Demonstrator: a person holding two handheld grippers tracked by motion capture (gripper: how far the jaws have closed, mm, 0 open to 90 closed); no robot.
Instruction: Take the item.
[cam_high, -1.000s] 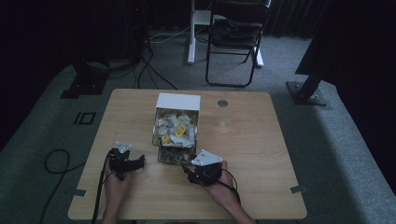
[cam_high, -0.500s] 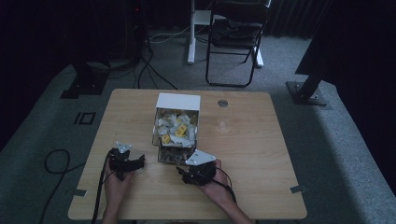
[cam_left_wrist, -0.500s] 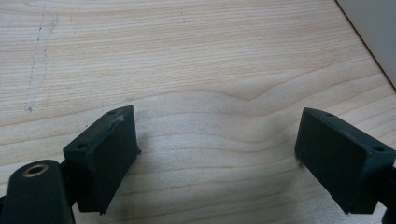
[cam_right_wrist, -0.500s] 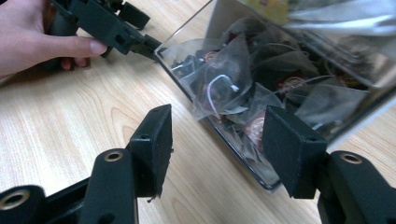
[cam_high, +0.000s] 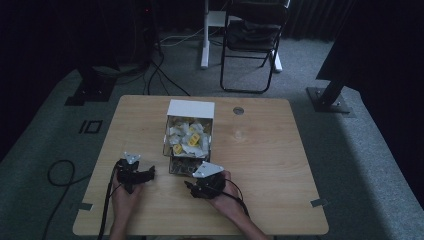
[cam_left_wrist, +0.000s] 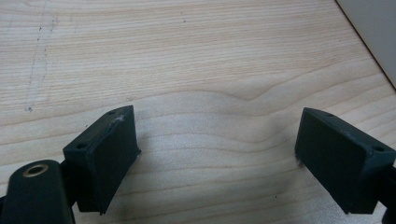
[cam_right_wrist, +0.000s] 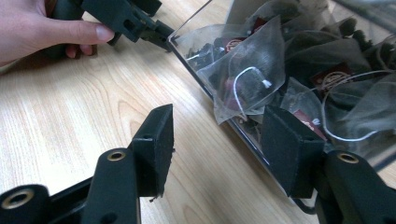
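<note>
Nothing looks picked yet: the tea bags lie in the clear box near table centre, the right gripper spread empty at the box's 6 o'clock wall, and the left gripper spread over bare wood at its 8 o'clock.

On the wooden table, the left gripper lay with its jaws pointing toward a clear box of white and yellow packets, which sat just beyond and beside their tips. The right gripper had its jaws just short of the same box's near end. Whether either pair stood apart or closed was too small to tell. Well beyond both sets of jaws, off the table, stood a black folding chair.
</note>
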